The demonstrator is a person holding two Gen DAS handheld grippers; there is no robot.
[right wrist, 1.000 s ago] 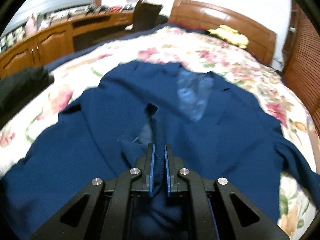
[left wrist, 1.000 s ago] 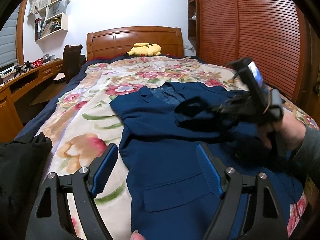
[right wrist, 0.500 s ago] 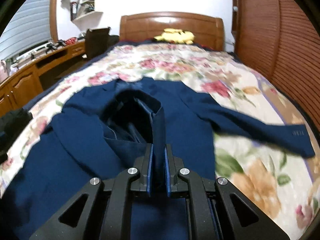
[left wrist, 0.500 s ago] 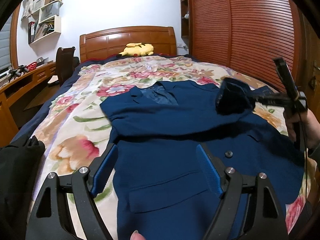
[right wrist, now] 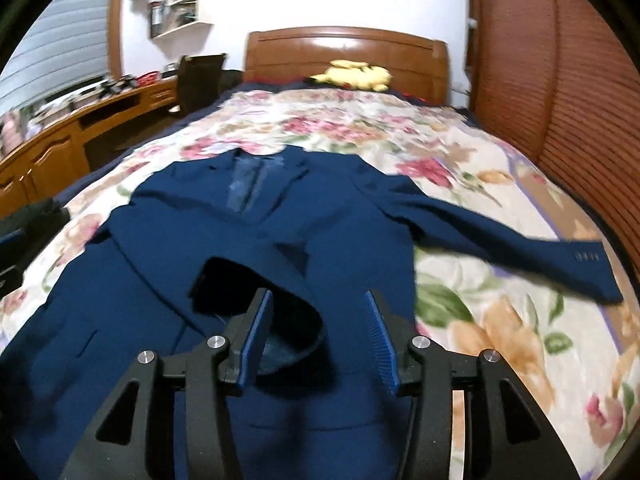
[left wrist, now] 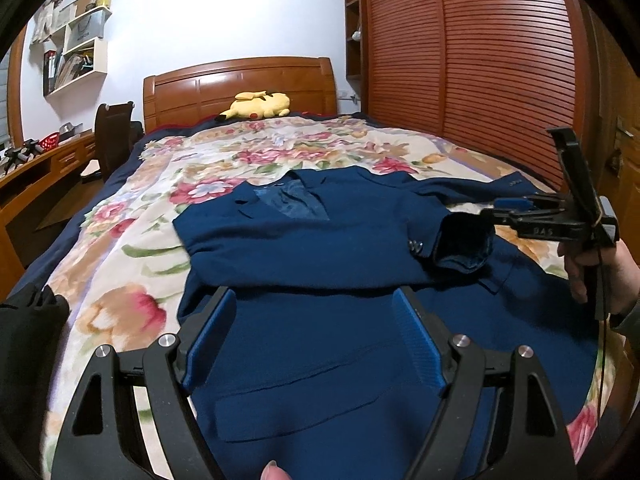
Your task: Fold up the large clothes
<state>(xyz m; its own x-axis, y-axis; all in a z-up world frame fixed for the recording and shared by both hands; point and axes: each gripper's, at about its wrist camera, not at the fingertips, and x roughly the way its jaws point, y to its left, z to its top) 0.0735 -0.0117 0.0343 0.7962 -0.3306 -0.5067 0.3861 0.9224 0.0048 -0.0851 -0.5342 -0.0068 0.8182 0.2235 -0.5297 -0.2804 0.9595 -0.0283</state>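
A dark blue suit jacket (left wrist: 320, 248) lies face up on the flowered bedspread (left wrist: 132, 248). Its left sleeve is folded across the chest, with the open cuff (left wrist: 464, 244) at the jacket's right side. The other sleeve (right wrist: 520, 244) stretches out to the right on the bedspread. My right gripper (right wrist: 320, 332) is open just above the cuff (right wrist: 256, 292), holding nothing; it also shows in the left wrist view (left wrist: 516, 206). My left gripper (left wrist: 316, 340) is open and empty above the jacket's lower front (left wrist: 304, 392).
A yellow plush toy (left wrist: 256, 106) lies by the wooden headboard (left wrist: 240, 84). A slatted wooden wardrobe (left wrist: 480, 52) lines the right side. A desk (right wrist: 80, 136) and chair (right wrist: 200, 80) stand at the left. A black garment (left wrist: 24, 340) lies at the bed's left edge.
My right gripper carried the sleeve cuff across the jacket to the right, then opened and let it go. The sleeve now lies folded over the chest. My left gripper stayed open.
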